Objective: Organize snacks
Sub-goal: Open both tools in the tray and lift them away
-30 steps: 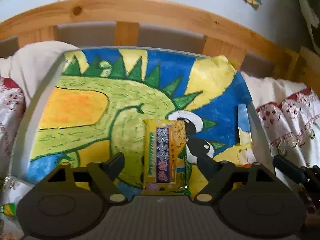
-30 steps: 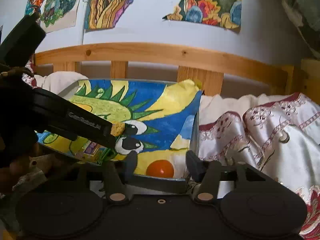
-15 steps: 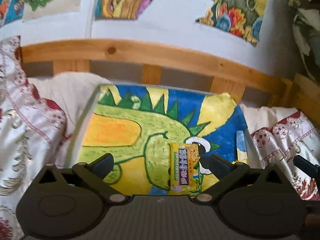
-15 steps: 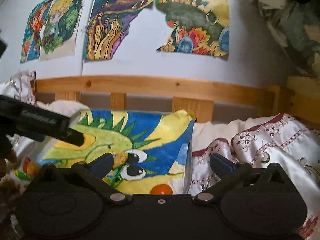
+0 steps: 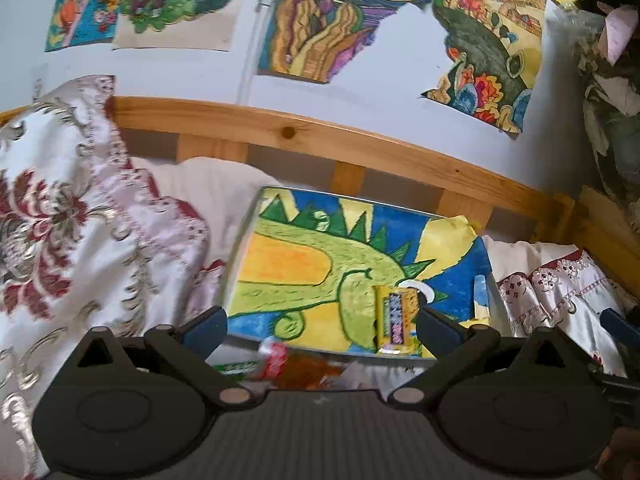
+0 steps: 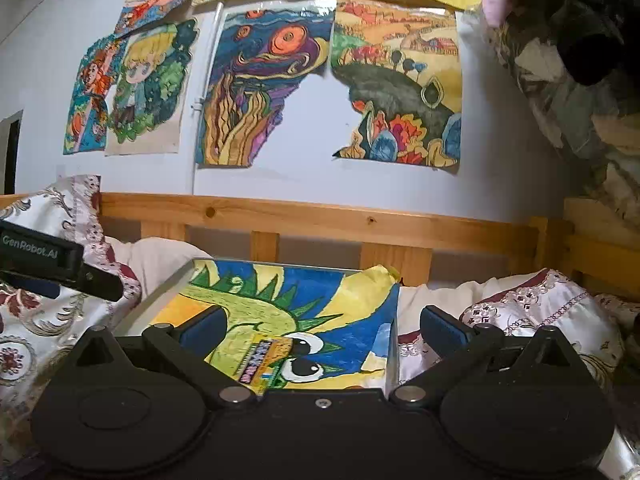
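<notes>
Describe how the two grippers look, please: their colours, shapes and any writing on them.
Both the left gripper and the right gripper are matte black, with two round discs at the base, angled link arms with silver pins, and dark blue pads. The left gripper's side carries white lettering, "GenRobot.AI".

You see a tray (image 5: 240,248) lined with a bright drawing (image 5: 320,256): a green spiky dragon on blue and yellow, with an orange patch. The snack pack (image 5: 394,320) on it is yellow with a purple stripe. The bedcloth (image 5: 80,232) is white with dark red flowers and gold swirls. Your tools' pads (image 5: 206,326) are blue.
</notes>
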Motion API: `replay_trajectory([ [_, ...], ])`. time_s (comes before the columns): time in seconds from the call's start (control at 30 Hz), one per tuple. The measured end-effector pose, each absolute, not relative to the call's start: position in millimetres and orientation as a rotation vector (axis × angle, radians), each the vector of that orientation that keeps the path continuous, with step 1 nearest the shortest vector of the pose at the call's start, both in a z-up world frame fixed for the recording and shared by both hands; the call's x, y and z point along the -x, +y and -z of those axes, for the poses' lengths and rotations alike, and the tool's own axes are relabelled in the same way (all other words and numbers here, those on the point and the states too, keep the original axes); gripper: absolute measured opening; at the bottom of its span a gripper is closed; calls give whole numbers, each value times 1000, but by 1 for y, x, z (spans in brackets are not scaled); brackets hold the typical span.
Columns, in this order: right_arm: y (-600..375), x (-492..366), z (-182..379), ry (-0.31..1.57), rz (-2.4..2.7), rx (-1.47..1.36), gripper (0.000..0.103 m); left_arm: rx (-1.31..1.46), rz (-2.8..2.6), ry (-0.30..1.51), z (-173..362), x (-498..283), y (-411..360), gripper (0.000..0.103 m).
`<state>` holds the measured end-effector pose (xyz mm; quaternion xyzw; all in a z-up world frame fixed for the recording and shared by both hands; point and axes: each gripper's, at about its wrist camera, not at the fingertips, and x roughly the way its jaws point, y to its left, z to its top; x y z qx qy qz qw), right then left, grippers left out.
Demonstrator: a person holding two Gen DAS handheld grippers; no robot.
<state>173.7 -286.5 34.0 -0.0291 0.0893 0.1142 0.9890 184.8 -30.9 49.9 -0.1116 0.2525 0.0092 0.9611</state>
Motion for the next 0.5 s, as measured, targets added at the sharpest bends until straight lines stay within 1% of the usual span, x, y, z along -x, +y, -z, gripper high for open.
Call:
replay_trajectory([
  [0.5, -261, -114, -34, 234, -284, 44, 102, 221, -55, 564, -39, -108, 12, 102],
])
